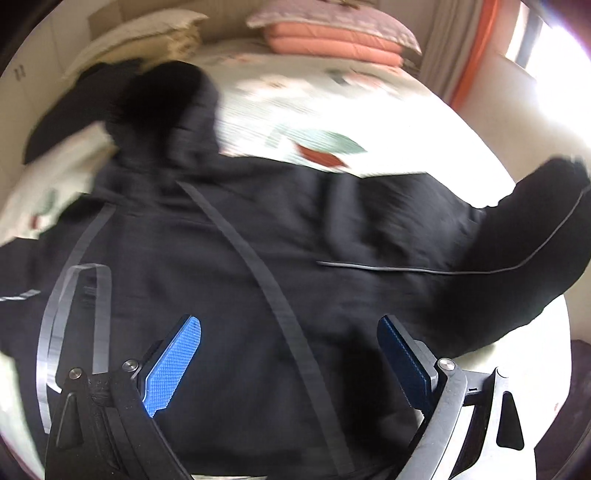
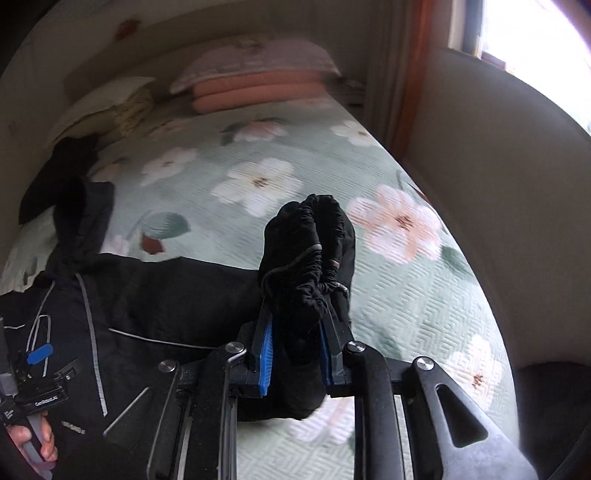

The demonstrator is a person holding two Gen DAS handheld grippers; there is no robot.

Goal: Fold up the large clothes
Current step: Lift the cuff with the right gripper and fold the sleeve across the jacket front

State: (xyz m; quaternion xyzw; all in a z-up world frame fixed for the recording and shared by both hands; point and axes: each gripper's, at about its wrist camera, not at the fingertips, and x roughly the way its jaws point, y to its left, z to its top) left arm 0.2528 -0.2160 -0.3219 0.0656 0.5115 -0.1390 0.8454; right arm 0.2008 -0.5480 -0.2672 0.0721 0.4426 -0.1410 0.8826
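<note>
A large black jacket [image 1: 258,258] with grey reflective stripes lies spread on the bed; its hood points toward the pillows. My left gripper [image 1: 288,354] is open just above the jacket's body, blue pads wide apart, holding nothing. My right gripper [image 2: 297,354] is shut on the jacket's right sleeve cuff [image 2: 306,251], which bunches up between the blue pads, lifted above the bedspread. The sleeve also shows at the right of the left wrist view [image 1: 535,251]. The left gripper shows in the right wrist view [image 2: 38,356] at the far left over the jacket [image 2: 166,295].
The bed has a pale green floral bedspread [image 2: 258,173]. Pink and floral pillows [image 2: 255,85] and a cream pillow [image 2: 107,103] lie at the head. Another dark garment [image 2: 59,170] lies near the pillows. A wall and window [image 2: 517,33] run along the bed's right side.
</note>
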